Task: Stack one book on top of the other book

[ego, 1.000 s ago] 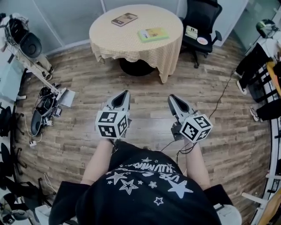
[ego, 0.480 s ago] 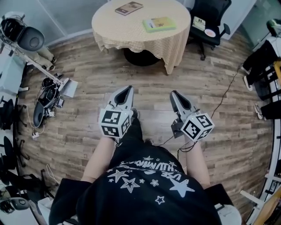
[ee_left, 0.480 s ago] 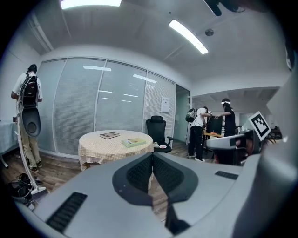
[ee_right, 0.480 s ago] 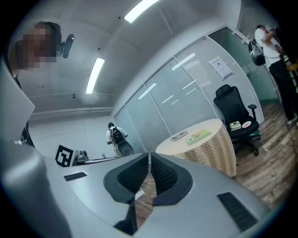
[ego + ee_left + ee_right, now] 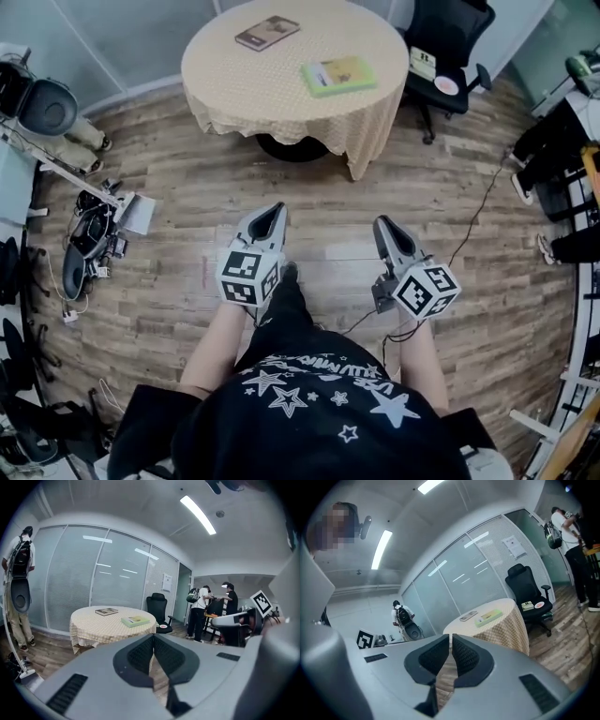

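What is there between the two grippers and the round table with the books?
Only bare wooden floor, as the head view shows. The left gripper and the right gripper are shut and empty, short of the table.

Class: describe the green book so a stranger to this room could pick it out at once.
Find the cloth-covered round table beside the black office chair. Two books lie apart on it: the green book is nearer the chair, the other book is dark brown.

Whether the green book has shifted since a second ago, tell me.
No. The green book keeps its spot on the table, right of the brown book.
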A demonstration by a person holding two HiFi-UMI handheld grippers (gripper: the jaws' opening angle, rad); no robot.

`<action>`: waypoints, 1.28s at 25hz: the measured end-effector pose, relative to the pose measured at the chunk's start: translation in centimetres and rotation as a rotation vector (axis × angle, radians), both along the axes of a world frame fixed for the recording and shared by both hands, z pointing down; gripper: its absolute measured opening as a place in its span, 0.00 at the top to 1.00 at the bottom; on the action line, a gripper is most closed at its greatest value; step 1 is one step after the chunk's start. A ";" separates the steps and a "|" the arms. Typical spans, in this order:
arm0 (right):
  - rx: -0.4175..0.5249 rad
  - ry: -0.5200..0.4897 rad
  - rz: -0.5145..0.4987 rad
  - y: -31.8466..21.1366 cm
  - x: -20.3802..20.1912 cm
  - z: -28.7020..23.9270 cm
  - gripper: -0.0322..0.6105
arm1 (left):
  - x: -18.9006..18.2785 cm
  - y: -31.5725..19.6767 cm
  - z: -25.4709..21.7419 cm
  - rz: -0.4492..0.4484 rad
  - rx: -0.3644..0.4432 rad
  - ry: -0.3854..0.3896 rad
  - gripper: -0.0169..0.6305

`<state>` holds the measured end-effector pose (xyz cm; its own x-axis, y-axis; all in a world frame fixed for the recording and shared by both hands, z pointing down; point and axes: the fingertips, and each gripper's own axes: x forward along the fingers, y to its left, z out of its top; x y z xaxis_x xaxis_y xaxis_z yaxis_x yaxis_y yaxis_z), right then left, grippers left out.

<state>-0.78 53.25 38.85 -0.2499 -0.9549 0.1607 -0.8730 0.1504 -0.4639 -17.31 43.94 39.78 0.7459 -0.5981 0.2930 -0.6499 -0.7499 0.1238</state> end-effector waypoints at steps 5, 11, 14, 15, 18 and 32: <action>-0.016 0.002 0.038 -5.0 1.7 -0.4 0.89 | 2.0 -5.2 -0.6 0.038 0.022 -0.003 0.96; -0.035 -0.002 0.049 -10.6 1.9 -1.0 0.89 | 3.0 -9.9 -0.5 0.079 0.006 -0.025 0.96; -0.048 -0.004 0.056 -13.2 1.9 -0.9 0.89 | 2.7 -12.7 -0.5 0.079 -0.003 -0.019 0.96; -0.051 -0.002 0.057 -14.0 1.8 -0.9 0.89 | 2.7 -13.6 -0.6 0.086 -0.004 -0.016 0.96; -0.059 -0.001 0.065 -16.3 1.6 -0.9 0.89 | 2.5 -15.7 -0.8 0.115 -0.004 -0.008 0.96; -0.038 0.017 0.103 -21.8 -0.3 -1.2 0.89 | 0.7 -21.8 0.5 0.137 -0.012 0.011 0.96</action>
